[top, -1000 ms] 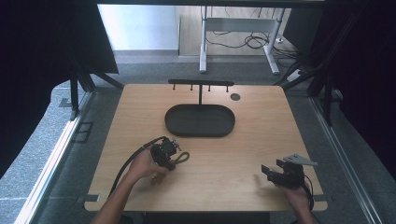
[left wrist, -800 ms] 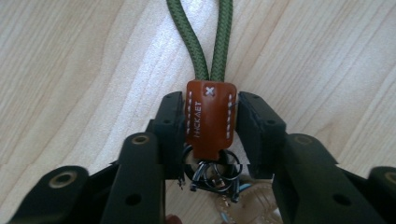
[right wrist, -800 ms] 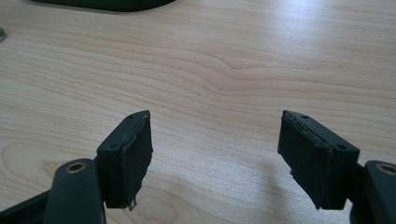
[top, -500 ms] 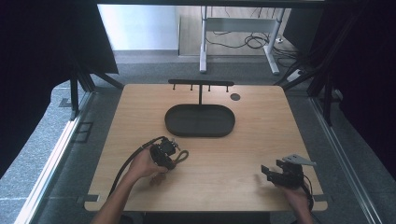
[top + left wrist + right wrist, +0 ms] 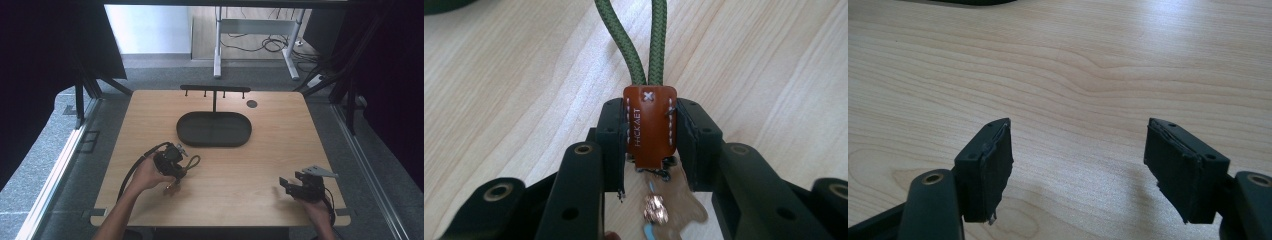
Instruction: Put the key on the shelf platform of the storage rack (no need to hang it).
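Observation:
My left gripper (image 5: 649, 135) is shut on the brown leather tag (image 5: 650, 125) of a keychain. The tag's green cord loop (image 5: 644, 45) runs out past the fingertips, and a small coppery charm (image 5: 669, 200) hangs under it. In the high view the left gripper (image 5: 172, 161) is held just above the front left of the wooden table (image 5: 280, 135), with the cord loop (image 5: 193, 161) to its right and the charm (image 5: 171, 189) below it. My right gripper (image 5: 286, 184) rests near the front right corner. Its jaws (image 5: 1078, 165) are open over bare wood.
A black oval tray (image 5: 214, 129) lies at the table's middle. Behind it stands a black rack with small hooks (image 5: 215, 90). A dark round disc (image 5: 252, 104) sits at the back right. Beyond the table's back edge are a floor and cables.
My left gripper has risen slightly with the keychain in its jaws, and the charm now shows beneath it. The right gripper has stayed where it was.

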The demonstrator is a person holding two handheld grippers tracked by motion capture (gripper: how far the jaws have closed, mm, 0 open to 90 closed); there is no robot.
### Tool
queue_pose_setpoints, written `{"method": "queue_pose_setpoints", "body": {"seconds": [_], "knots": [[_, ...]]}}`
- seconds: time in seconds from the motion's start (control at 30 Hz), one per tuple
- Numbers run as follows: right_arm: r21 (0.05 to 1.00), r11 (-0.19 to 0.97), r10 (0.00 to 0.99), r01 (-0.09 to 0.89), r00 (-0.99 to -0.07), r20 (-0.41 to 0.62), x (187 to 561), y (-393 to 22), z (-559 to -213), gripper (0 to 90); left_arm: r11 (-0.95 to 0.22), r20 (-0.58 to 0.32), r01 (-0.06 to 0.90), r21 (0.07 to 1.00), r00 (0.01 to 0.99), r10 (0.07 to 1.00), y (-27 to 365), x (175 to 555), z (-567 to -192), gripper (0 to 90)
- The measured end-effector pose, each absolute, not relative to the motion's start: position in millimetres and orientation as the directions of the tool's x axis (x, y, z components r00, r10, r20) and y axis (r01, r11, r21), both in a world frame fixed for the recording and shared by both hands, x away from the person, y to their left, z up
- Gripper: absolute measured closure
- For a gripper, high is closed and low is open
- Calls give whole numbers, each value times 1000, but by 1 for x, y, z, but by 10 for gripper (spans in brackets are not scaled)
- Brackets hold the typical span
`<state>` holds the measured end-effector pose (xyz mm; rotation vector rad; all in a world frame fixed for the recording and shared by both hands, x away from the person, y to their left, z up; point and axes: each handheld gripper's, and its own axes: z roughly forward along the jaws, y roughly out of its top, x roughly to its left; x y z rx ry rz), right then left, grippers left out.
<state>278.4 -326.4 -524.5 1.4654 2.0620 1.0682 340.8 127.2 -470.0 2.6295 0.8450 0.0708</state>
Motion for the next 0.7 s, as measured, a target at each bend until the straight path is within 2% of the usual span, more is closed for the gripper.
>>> {"method": "queue_pose_setpoints", "body": {"seconds": [0.3,0.7], "knots": [[763,163,921,626,-374,109,278,-325,-524,279,-755,-30,492,434,845,534,125,329,-430,671],[765,157,922,625,-370,113,278,-327,-524,278,-733,-16,489,473,837,548,128,327,-411,671]]}}
